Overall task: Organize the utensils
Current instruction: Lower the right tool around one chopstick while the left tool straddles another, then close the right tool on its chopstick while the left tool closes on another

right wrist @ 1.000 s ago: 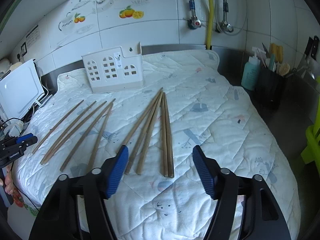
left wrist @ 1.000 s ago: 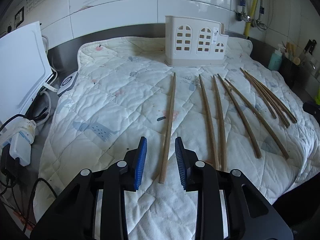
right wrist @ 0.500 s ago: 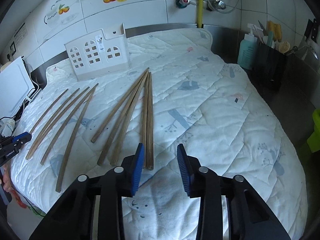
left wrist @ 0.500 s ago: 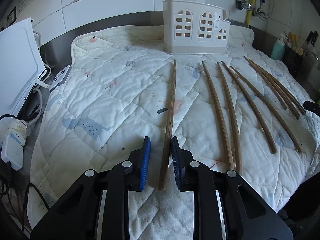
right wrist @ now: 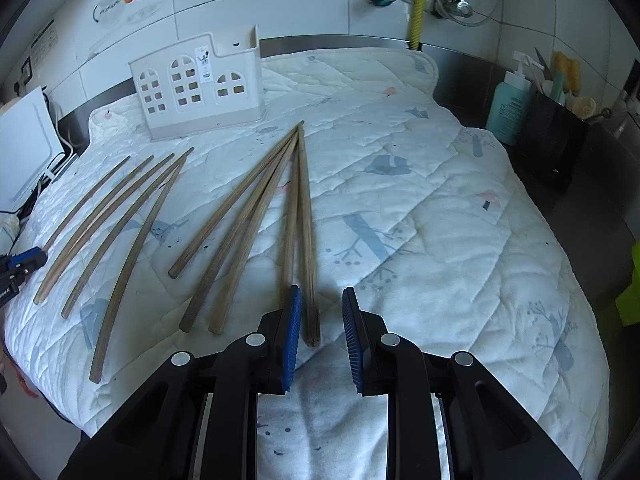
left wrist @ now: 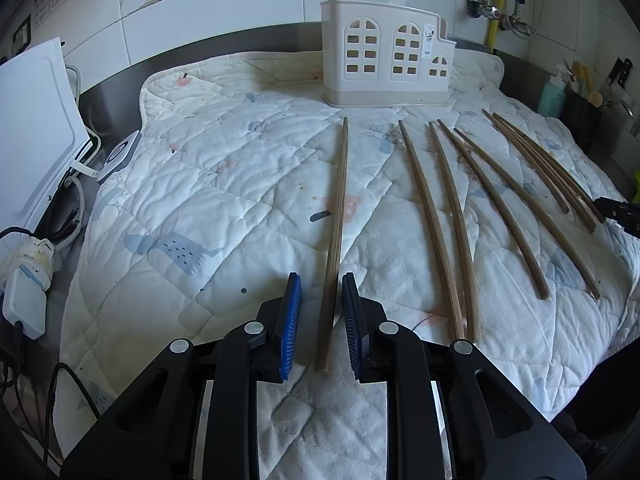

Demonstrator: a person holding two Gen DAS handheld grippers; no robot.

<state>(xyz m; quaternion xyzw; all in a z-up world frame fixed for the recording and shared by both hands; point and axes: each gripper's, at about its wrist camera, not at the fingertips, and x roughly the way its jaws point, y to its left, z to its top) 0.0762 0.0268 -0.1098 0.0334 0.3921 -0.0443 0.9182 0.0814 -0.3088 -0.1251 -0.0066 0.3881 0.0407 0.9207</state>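
Barely started, judging by the layout. All the long brown wooden chopsticks (right wrist: 236, 216) lying loose on the white quilted mat with pale blue and pink prints (left wrist: 224, 184) over the worktop, none in the cream plastic utensil caddy with arched window cut-outs (left wrist: 384, 60), which sits upright far ahead of both tools at the back of the mat. Looks empty through the cut-outs, though can't really see down inside from here.

Left tool (left wrist: 320, 320): blue-padded fingers (left wrist: 290, 316) part-open, straddling the near end of one lone straight brown chopstick (left wrist: 338, 216) that runs dead ahead toward the caddy. Small gap each side, so not pinched yet. Four more sticks fanned off to its right, then a tighter bunch further right again.

Right tool (right wrist: 318, 320): also part-open, lined up on the near ends of the rightmost pair of brown chopsticks (right wrist: 306, 220). One end sits between the pads, hard against the left pad; its twin seems to land right at or just outside that pad, fisheye makes it tough to call. Three more sticks fan out just left, four curved-looking ones further left.

So: zero stowed, roughly ten to go. Current step reads as closing on the first sticks, one per side.
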